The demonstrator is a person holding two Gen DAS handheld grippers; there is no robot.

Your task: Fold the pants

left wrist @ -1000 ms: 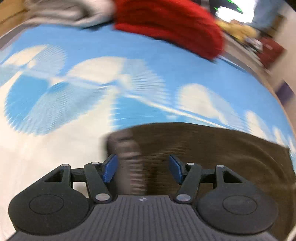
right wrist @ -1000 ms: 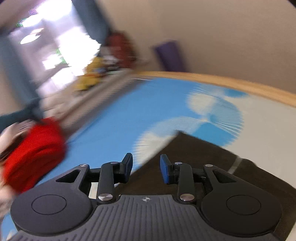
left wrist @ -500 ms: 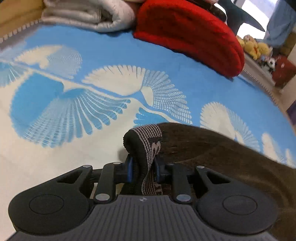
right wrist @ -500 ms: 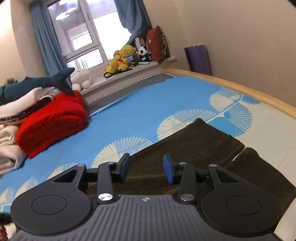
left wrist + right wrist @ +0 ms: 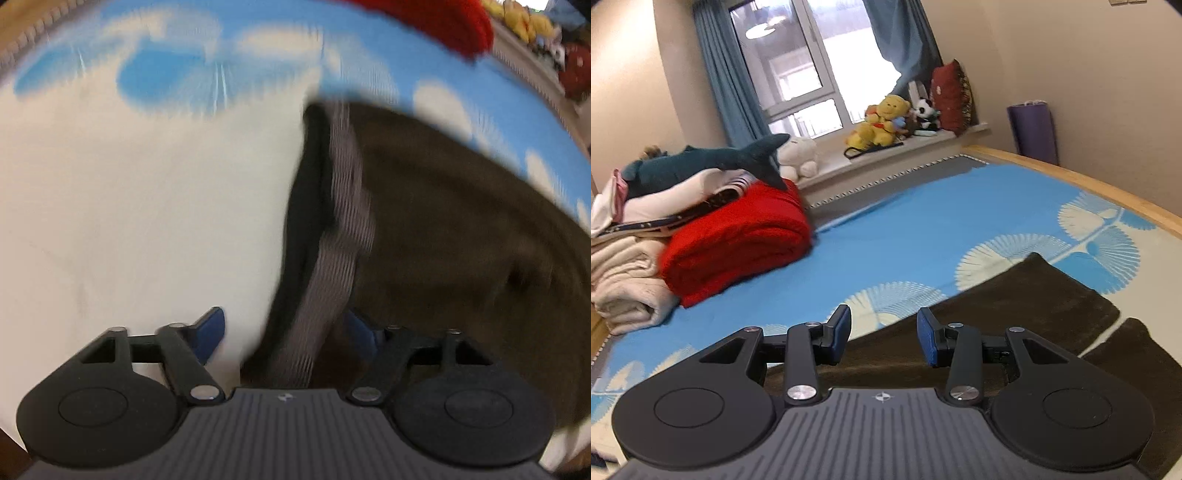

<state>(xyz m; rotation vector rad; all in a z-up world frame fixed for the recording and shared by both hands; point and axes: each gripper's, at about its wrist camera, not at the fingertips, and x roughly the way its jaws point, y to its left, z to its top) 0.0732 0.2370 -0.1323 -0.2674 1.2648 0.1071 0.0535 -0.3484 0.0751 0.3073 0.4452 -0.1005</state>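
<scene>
One waistband [image 5: 332,266] between left tool [image 5: 284,332] pads

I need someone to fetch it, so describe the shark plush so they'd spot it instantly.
Find the window with blue curtains; below it a laundry pile sits on the blue patterned bedspread. The dark teal shark plush lies on top, above the folded red blanket, its tail pointing toward the white plush.

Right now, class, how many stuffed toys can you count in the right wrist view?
4: a shark on the clothes pile, a white toy, a yellow bear and a panda on the windowsill. Others may be hidden.
</scene>
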